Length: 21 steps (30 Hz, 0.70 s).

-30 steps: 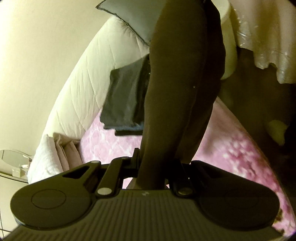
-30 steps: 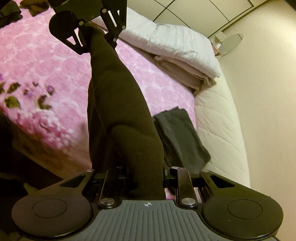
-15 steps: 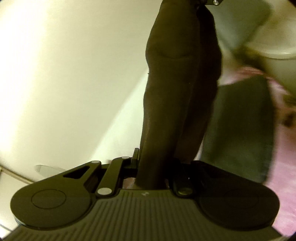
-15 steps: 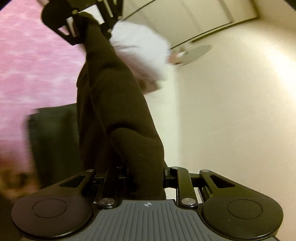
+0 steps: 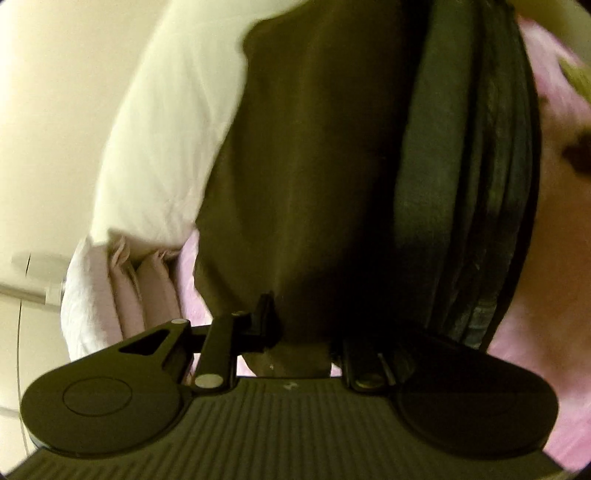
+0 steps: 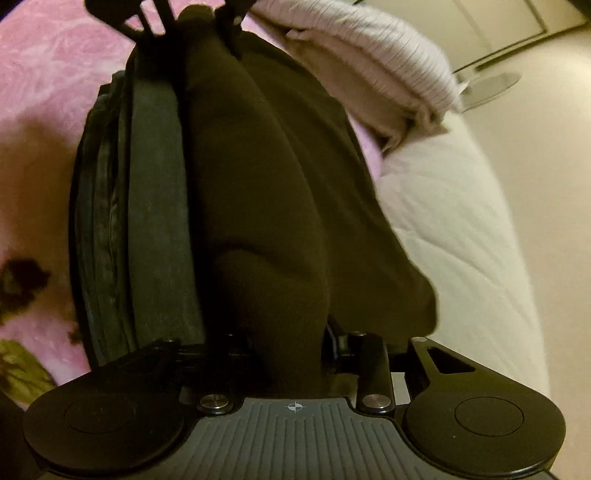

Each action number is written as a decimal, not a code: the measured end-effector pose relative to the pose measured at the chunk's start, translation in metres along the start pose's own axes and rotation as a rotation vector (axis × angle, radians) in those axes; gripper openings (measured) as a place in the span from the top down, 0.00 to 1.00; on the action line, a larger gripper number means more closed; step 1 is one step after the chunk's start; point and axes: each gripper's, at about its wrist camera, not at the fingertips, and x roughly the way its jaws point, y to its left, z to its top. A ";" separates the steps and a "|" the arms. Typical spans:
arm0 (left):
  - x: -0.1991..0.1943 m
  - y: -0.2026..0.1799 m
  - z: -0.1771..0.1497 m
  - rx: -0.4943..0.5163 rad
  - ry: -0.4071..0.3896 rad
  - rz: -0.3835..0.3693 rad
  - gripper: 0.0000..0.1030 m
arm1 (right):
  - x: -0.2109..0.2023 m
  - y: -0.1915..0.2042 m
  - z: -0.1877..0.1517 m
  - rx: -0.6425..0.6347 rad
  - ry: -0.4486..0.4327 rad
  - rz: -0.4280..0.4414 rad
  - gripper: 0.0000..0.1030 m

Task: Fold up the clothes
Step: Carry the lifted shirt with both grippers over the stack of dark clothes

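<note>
Since a second ago both grippers have dropped from well above the bed to just over it, and the dark brown folded garment [image 5: 317, 177] that hung stretched between them now sags down against the stack of folded dark grey clothes [image 5: 465, 192] that lay well below before. The bed carries a pink rose-patterned bedspread [image 6: 44, 74], with a bare strip of white quilted mattress [image 6: 454, 236] along the side by the cream wall [image 5: 48, 110]. Folded white and pale pink bedding [image 6: 369, 55] is piled at the far end in the right wrist view, and a small round glass side table [image 6: 491, 83] stands beyond it beside pale cupboard doors.

The brown garment fills the middle of both views and hides most of the grey stack. In the right wrist view it runs from the right gripper [image 6: 291, 354] up to the left gripper [image 6: 192, 22] at the top edge. The jaws of both grippers are opening, with an end of the brown cloth between each pair. The left gripper [image 5: 299, 332] seems to press its end of the cloth; its right finger is lost in shadow, so this is not certain. On the right gripper the cloth covers the pads and I cannot tell whether they press.
</note>
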 end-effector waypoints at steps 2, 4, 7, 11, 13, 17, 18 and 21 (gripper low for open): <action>-0.003 0.003 0.003 0.006 0.014 -0.009 0.79 | -0.009 -0.007 -0.003 0.031 -0.010 0.014 0.67; -0.002 0.004 0.007 0.017 0.022 -0.027 0.79 | -0.016 -0.013 -0.010 0.051 -0.018 0.025 0.67; 0.003 0.012 0.015 -0.005 0.026 -0.052 0.89 | -0.021 -0.018 -0.015 0.051 -0.019 0.044 0.73; -0.007 0.024 0.022 -0.058 0.006 -0.023 0.93 | -0.026 -0.024 -0.004 0.044 -0.027 0.054 0.81; -0.025 0.027 0.021 -0.069 -0.023 0.000 0.93 | -0.041 -0.034 0.000 0.070 -0.043 0.029 0.81; -0.030 0.007 0.015 -0.073 -0.015 -0.037 0.93 | -0.060 -0.026 -0.004 0.104 -0.026 0.042 0.81; -0.023 0.001 0.014 -0.065 -0.001 -0.050 0.93 | -0.058 -0.018 -0.006 0.101 -0.015 0.057 0.81; -0.016 0.000 0.015 -0.071 0.007 -0.057 0.93 | -0.052 0.002 -0.013 0.088 0.015 0.098 0.81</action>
